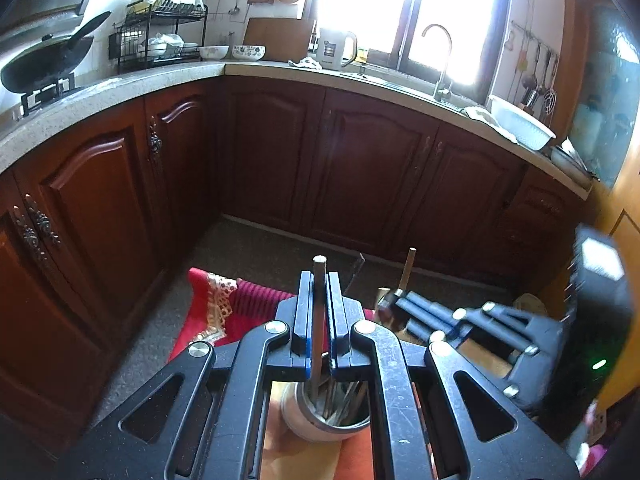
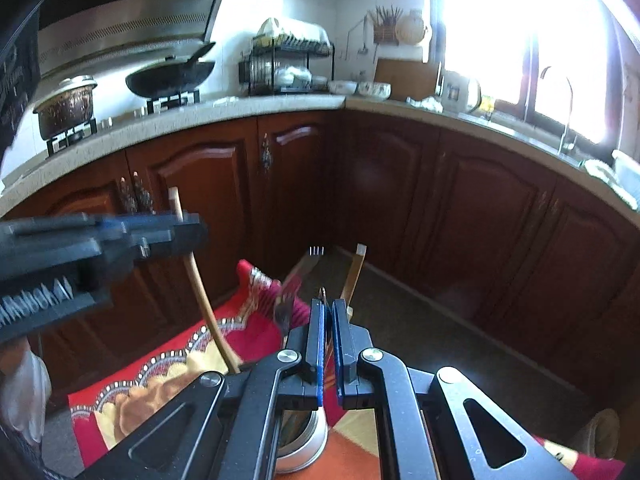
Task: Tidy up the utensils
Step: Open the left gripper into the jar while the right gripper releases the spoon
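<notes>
My left gripper (image 1: pixel 319 280) is shut on a long thin stick (image 1: pixel 319 312), a chopstick by its look, which runs down into a round metal holder (image 1: pixel 298 420) with several utensils in it. From the right wrist view, the left gripper (image 2: pixel 188 232) comes in from the left with that tan stick (image 2: pixel 200 292) curving down from it. My right gripper (image 2: pixel 328 306) is shut, and a thin brown tip (image 2: pixel 322 293) pokes out between its pads, over the holder (image 2: pixel 308 446). A fork (image 2: pixel 310 258) and a wooden handle (image 2: pixel 357 270) rise beyond it. In the left wrist view the right gripper (image 1: pixel 386 302) sits close on the right.
The holder stands on a red patterned cloth (image 2: pixel 168 384) over a table. Dark wooden cabinets (image 1: pixel 360 160) run under an L-shaped counter (image 1: pixel 120 88) with a wok (image 1: pixel 44 62), a dish rack (image 1: pixel 160 36), a kettle (image 1: pixel 334 50) and a tap (image 1: pixel 442 60). Bare floor (image 1: pixel 248 252) lies between.
</notes>
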`<control>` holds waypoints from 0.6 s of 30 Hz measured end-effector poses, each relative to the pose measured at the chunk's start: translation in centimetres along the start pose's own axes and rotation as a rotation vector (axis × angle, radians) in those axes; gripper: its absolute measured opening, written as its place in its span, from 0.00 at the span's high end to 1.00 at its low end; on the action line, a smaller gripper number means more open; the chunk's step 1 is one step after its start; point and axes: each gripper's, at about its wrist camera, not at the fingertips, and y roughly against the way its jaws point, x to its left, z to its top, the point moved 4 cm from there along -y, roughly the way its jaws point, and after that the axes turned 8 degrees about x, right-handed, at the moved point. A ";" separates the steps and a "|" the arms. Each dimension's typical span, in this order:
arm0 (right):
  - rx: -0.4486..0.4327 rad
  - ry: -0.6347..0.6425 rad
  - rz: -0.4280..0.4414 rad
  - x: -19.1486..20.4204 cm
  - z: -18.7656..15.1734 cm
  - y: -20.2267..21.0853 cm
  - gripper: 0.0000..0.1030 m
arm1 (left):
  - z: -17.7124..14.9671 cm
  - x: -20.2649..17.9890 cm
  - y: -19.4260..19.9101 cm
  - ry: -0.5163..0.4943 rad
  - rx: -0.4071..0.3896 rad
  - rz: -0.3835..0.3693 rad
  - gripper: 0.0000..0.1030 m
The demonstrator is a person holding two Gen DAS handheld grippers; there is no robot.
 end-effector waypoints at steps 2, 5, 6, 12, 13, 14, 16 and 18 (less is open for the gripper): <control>0.021 -0.015 0.024 -0.1 -0.5 -0.9 0.97 | 0.2 0.0 -0.2 0.004 0.003 -0.002 0.96; 0.038 -0.042 0.064 -0.5 -0.9 -1.7 0.97 | 0.4 0.3 -0.3 0.013 0.007 -0.001 0.96; 0.038 -0.055 0.079 -0.8 -0.9 -1.7 0.97 | 0.4 0.3 -0.4 0.016 0.014 -0.006 0.96; 0.048 -0.135 0.151 -1.8 -1.3 -1.0 0.90 | 0.2 0.6 -0.6 0.030 0.030 -0.014 0.88; 0.045 -0.138 0.151 -1.9 -1.4 -0.8 0.88 | 0.1 0.6 -0.5 0.031 0.027 -0.014 0.80; 0.045 -0.143 0.150 -2.0 -1.6 -0.6 0.86 | 0.1 0.6 -0.3 0.030 0.022 -0.016 0.72; 0.051 -0.152 0.150 -2.2 -1.9 -0.4 0.85 | 0.1 0.5 0.1 0.033 0.016 -0.020 0.62; 0.056 -0.164 0.155 -2.3 -2.5 0.1 0.84 | 0.1 0.5 0.4 0.040 0.011 -0.021 0.57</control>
